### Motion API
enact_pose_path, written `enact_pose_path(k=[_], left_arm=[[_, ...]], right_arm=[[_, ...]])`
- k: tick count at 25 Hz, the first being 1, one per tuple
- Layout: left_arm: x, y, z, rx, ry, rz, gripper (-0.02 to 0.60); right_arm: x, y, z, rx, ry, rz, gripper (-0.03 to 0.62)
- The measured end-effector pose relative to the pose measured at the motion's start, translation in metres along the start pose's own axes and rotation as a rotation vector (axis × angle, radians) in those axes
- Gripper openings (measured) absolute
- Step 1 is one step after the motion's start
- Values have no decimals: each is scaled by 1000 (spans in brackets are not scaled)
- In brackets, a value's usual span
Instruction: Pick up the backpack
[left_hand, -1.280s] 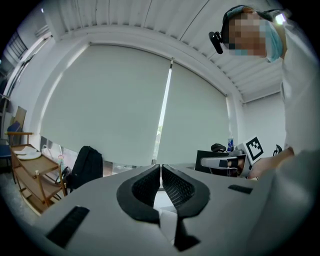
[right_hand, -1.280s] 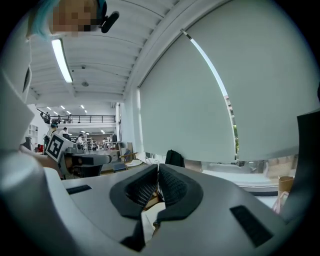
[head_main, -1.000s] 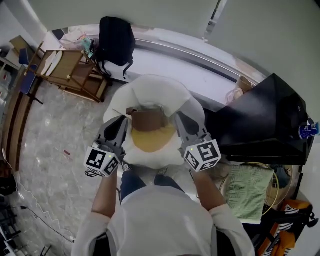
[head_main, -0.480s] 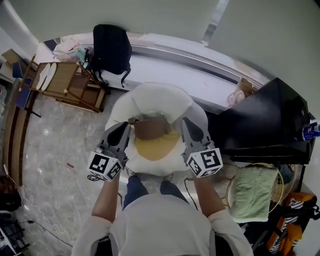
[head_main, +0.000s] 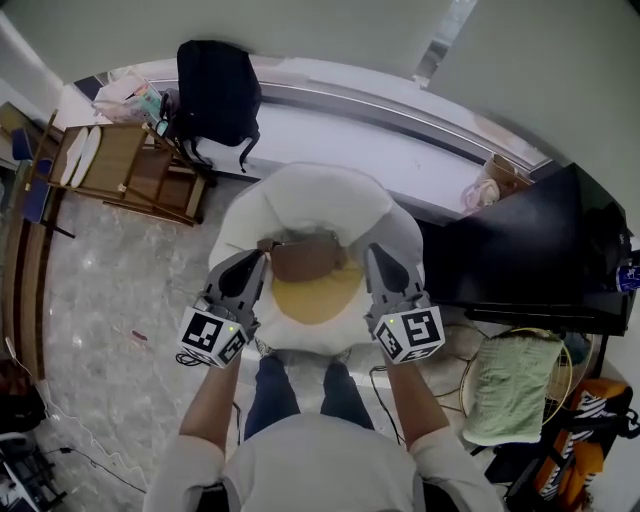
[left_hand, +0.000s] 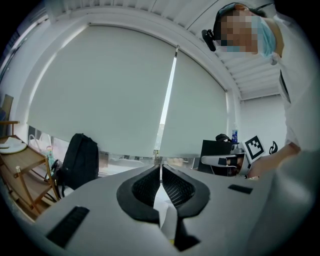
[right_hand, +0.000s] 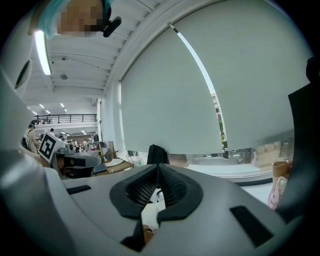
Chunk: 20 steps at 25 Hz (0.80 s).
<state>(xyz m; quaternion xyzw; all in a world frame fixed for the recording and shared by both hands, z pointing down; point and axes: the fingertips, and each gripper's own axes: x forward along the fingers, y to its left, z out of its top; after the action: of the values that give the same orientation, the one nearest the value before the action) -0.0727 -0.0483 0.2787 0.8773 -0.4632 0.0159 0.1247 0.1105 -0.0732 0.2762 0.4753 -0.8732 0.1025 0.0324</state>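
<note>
A black backpack (head_main: 215, 90) stands upright on the white window sill (head_main: 390, 140) at the far left; it also shows as the black backpack (left_hand: 80, 160) and, small, as the black backpack (right_hand: 157, 154). In front of me I hold a round white padded thing (head_main: 315, 205) with a yellow middle and a brown patch. My left gripper (head_main: 258, 262) and right gripper (head_main: 372, 256) flank the brown patch, both shut. White fabric shows pinched in the left gripper (left_hand: 160, 172) and the right gripper (right_hand: 158, 172). Both are far from the black backpack.
A wooden rack (head_main: 120, 165) stands on the marble floor beside the backpack. A black desk (head_main: 530, 250) is at the right, with a basket holding a green cloth (head_main: 505, 385) beneath it. Cables lie on the floor near my feet.
Both grippers and the white padded thing between them have sunk a little and come nearer to my body. The black backpack has not moved.
</note>
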Motion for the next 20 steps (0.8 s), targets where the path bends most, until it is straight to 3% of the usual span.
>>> enact_pose_path(k=[20], left_arm=[[28, 76, -98, -46, 63, 96, 35]], right_arm=[[67, -30, -110, 90, 87, -14, 31]])
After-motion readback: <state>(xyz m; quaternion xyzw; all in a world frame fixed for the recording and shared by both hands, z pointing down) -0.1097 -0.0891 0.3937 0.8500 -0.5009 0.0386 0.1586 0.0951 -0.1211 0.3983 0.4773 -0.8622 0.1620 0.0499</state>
